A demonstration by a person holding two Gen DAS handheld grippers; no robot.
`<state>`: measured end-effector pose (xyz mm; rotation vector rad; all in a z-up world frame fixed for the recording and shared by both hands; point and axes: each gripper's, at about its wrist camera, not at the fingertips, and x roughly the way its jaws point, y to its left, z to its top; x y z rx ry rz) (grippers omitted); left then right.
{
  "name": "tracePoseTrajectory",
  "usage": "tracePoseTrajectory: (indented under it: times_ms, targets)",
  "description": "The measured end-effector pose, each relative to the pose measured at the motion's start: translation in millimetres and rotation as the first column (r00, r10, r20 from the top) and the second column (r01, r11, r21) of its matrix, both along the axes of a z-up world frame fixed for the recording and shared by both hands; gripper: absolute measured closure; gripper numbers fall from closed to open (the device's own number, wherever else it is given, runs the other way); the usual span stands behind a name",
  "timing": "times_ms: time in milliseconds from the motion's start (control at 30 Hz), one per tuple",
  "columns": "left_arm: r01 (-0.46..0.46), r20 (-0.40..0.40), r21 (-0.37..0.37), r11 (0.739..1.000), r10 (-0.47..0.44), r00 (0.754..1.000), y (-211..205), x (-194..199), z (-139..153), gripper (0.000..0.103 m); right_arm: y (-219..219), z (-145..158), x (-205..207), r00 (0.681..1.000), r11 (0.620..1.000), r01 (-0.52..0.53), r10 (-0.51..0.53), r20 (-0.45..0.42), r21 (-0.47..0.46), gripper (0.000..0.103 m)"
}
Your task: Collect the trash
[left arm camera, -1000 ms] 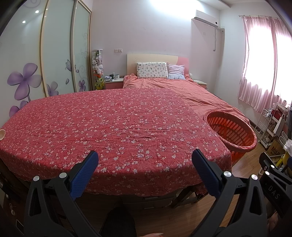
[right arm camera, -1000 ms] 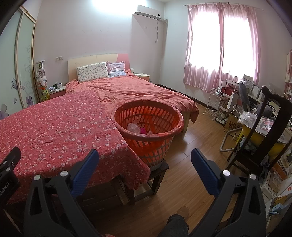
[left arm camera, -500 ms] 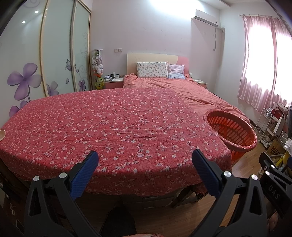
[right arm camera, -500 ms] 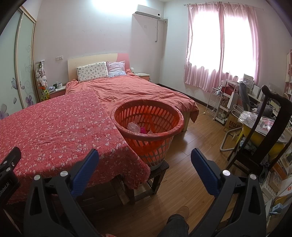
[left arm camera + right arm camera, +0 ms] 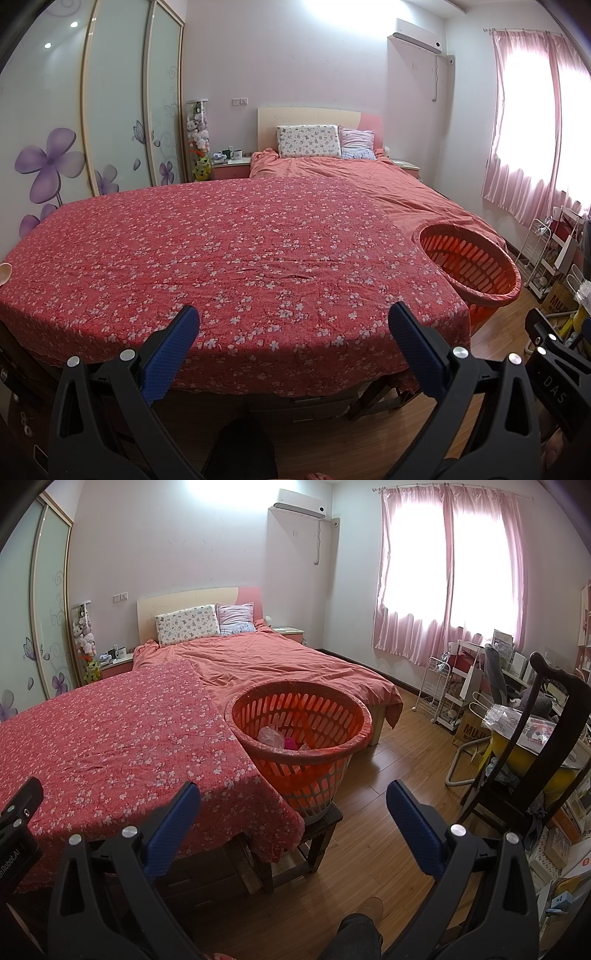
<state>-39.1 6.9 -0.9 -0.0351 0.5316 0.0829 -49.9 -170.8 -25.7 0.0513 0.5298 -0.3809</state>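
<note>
An orange slatted basket [image 5: 299,734] stands on a small dark stool [image 5: 314,834] at the right edge of the floral red cloth [image 5: 110,746]. It holds a clear plastic wrapper [image 5: 269,735] and a small pink item [image 5: 291,743]. The basket also shows at the right in the left wrist view [image 5: 469,266]. My left gripper [image 5: 293,341] is open and empty above the near edge of the cloth [image 5: 221,258]. My right gripper [image 5: 293,819] is open and empty, in front of the basket and apart from it.
A bed with a salmon duvet [image 5: 280,664] and pillows lies beyond the cloth. A dark wooden chair [image 5: 524,768] and cluttered shelves [image 5: 447,686] stand at the right. A wardrobe with purple flowers [image 5: 51,158] is at the left. Wooden floor [image 5: 391,768] lies right of the basket.
</note>
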Motion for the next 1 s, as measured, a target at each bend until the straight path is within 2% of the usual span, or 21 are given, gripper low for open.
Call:
tracePoseTrajectory:
  times_ms: [1000]
  targets:
    - [0.002,0.001,0.000,1.000,-0.002,1.000,0.9,-0.4,1.2,0.002,0.0,0.9,0.0,1.000,1.000,0.000,0.000,-0.001,0.000,0.005]
